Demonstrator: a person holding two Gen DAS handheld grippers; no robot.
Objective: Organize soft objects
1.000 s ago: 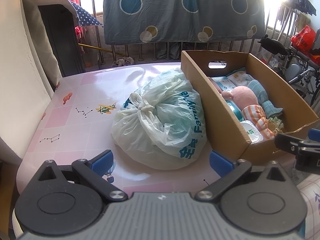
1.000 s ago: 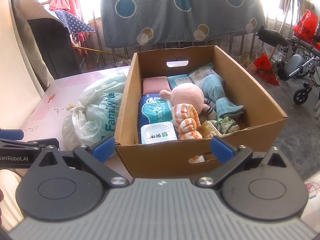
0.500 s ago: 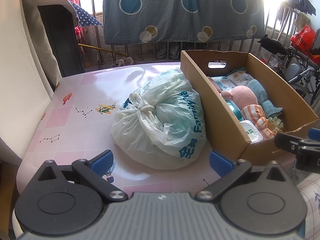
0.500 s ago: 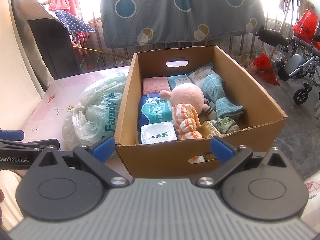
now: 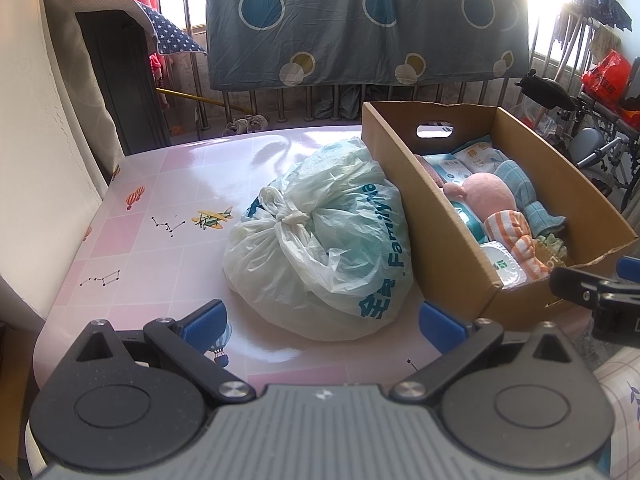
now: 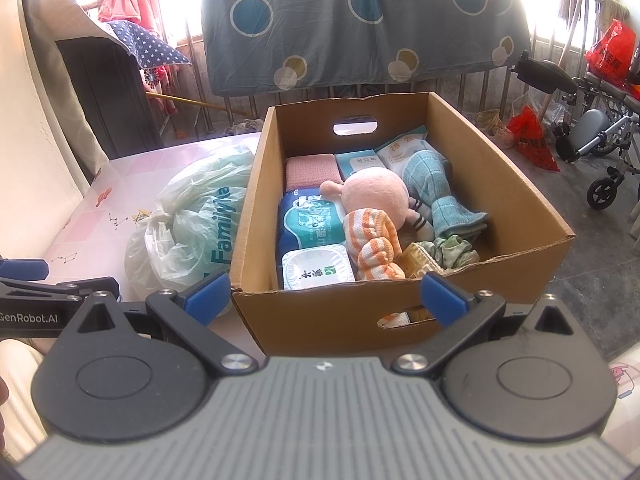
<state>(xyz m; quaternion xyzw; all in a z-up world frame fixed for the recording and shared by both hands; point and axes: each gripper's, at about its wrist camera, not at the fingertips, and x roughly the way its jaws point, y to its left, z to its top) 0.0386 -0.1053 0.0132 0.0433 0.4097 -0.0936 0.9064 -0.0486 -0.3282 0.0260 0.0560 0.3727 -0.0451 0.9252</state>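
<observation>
— Where do the soft things sit?
— In the cardboard box point(image 6: 496, 200), straight ahead of the right gripper point(image 6: 324, 296): a pink plush toy point(image 6: 376, 196), a striped orange cloth point(image 6: 374, 244), a teal towel point(image 6: 436, 192) (tissue packs beside them).
— And the tied plastic bag point(image 5: 320, 248)?
— On the pink table point(image 5: 160, 200), just ahead of the left gripper point(image 5: 322, 322), touching the box's side.
— The tools?
— Both have their fingers spread apart, holding nothing.
</observation>
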